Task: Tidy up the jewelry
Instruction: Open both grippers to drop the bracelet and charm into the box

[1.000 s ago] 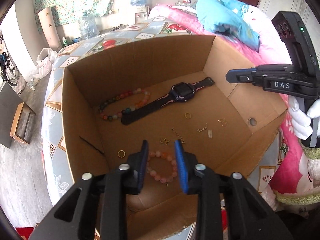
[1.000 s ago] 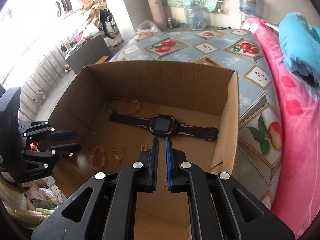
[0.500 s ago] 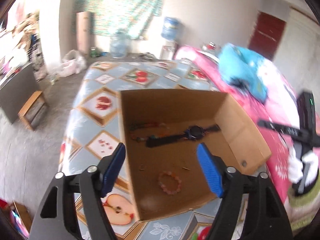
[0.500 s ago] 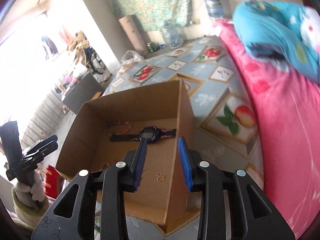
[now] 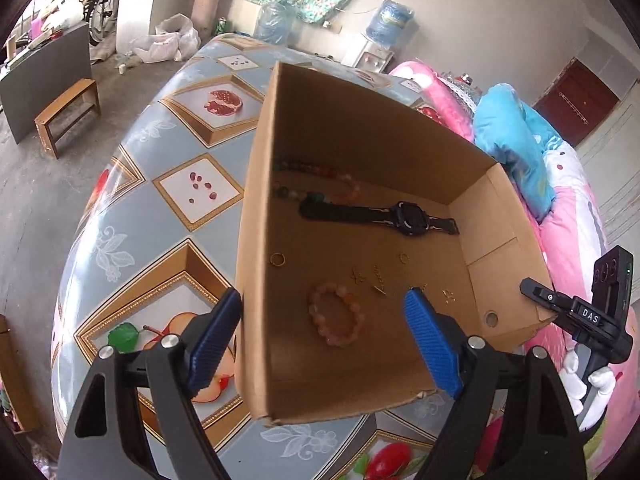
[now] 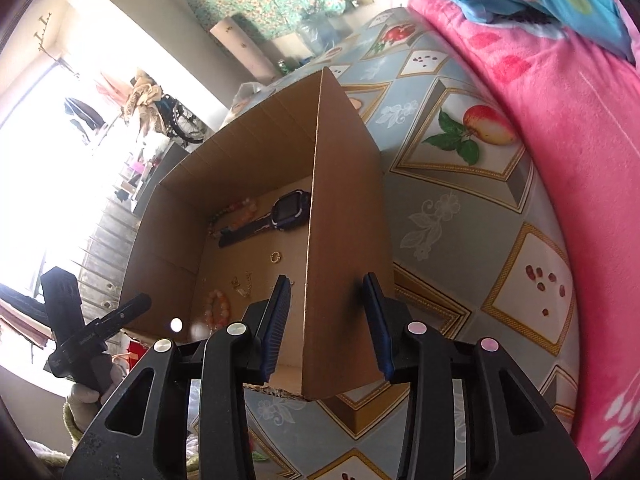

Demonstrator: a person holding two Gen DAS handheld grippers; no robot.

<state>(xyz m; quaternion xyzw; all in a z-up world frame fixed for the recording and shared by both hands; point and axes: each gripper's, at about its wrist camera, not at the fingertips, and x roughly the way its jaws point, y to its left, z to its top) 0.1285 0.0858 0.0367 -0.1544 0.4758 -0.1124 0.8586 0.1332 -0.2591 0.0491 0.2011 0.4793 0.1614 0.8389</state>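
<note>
In the right wrist view the near wall of the cardboard box (image 6: 344, 240) hides the right end of the black watch (image 6: 289, 208) and much of the box floor. The beaded necklace (image 6: 236, 214) there is blurred into pale blobs. The small gold pieces (image 5: 376, 280) in the left wrist view are too small to tell what each one is. The box's left wall in that view covers one end of the necklace (image 5: 316, 184). Glare washes out the window area. The hand under the left claw (image 6: 100, 328) is cut to a few gloved fingers, and the right claw (image 5: 560, 308) shows only side-on at the edge.
</note>
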